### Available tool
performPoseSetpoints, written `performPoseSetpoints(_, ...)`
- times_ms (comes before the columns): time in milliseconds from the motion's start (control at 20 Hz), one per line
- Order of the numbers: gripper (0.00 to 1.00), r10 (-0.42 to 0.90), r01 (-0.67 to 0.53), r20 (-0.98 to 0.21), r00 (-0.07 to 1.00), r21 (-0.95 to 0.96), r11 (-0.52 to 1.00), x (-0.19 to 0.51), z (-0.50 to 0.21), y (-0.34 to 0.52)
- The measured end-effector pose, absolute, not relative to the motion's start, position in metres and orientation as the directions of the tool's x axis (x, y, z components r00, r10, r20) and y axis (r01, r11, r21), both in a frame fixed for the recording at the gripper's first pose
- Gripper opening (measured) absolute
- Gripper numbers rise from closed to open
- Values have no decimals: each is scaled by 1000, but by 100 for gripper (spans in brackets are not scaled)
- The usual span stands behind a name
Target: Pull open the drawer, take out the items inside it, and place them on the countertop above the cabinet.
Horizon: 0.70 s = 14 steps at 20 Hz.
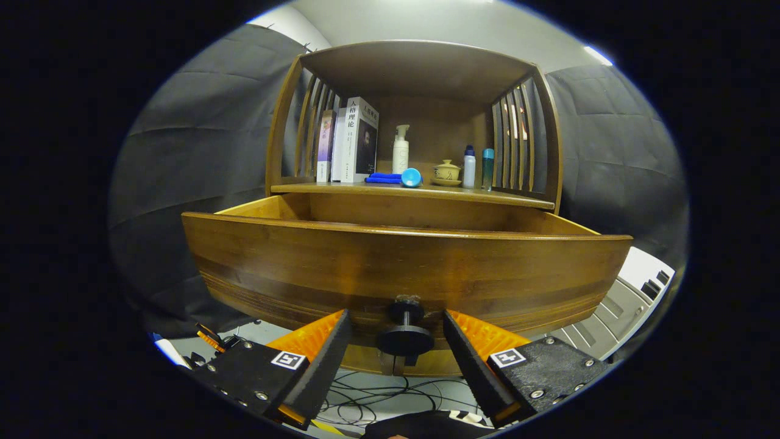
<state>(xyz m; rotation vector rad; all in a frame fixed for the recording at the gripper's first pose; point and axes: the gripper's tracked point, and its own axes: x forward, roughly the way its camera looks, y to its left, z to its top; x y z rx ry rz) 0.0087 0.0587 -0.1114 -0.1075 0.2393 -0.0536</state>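
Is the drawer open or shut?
Open: the drawer sticks out from the cabinet, its knob between the open gripper fingers.

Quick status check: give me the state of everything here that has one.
Drawer: pulled open; contents hidden behind its front.
Knob: between the fingers, not gripped.
Gripper: open, fingers either side of the knob.
Books: upright on the shelf.
Pump bottle: upright.
Lidded cup: lid on, on a saucer.
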Motion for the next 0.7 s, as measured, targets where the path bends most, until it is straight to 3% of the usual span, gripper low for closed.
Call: performPoseSetpoints(700, 93, -42, 24, -218, 975, -82, 996, 66, -101, 53)
